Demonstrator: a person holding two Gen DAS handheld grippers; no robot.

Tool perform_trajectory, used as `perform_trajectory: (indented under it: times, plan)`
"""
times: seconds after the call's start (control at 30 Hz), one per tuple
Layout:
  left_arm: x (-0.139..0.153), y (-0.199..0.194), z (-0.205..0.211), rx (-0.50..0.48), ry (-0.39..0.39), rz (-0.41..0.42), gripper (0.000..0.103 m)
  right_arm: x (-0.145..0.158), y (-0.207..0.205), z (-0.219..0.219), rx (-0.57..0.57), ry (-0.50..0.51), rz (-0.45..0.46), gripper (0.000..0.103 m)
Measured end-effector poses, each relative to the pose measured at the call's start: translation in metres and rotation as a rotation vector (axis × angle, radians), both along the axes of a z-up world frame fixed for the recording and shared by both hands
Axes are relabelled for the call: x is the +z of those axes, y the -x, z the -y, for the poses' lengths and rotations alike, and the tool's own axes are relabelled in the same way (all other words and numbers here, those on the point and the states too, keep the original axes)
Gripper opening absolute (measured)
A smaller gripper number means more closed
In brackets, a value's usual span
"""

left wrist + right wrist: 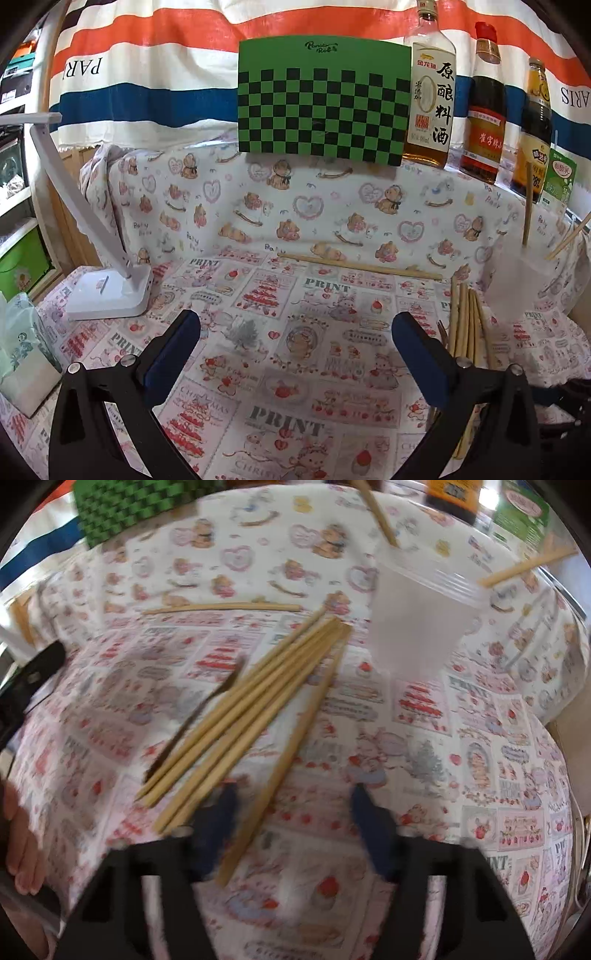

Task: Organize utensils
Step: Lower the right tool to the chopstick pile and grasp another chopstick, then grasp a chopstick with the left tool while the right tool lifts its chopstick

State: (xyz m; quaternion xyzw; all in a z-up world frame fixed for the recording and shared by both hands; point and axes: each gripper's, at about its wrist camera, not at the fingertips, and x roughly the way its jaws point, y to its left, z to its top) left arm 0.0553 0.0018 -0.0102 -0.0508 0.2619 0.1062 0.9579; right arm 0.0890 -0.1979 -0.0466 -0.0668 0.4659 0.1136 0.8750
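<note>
Centrally, the tablecloth [424, 760] carries a cup [417, 620] holding chopsticks [524, 568], a loose bundle [255, 701] beside it, the left gripper [295, 332] released and empty, the right gripper [291, 805] straddling one stick [284, 753] ungripped.

Wooden chopsticks [243, 716] lie fanned on a printed tablecloth [461, 746] beside a translucent cup [421, 620]; the right gripper [295, 827] hovers with one stick between its parted jaws.

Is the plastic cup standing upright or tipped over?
Upright: the plastic cup stands on its base, rim up, with two chopsticks leaning out of it.
</note>
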Motion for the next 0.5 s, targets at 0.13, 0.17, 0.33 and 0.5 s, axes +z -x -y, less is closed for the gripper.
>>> perform_trajectory:
  times: [0.13,0.17,0.33,0.5]
  plan:
    - [0.002,0.003,0.001,0.041,-0.040,0.025,0.103,0.001,0.004,-0.008,0.023,0.034,0.038,0.014]
    - [0.002,0.004,0.000,0.052,-0.047,0.029,0.103,0.001,0.004,-0.008,0.026,0.038,0.039,0.013]
    - [-0.004,-0.002,-0.002,0.043,-0.050,-0.012,0.103,0.017,0.003,0.011,-0.049,-0.020,0.070,0.007]
    - [-0.012,-0.008,0.009,-0.035,-0.045,-0.071,0.103,0.053,0.013,0.043,-0.105,-0.138,0.249,0.007]
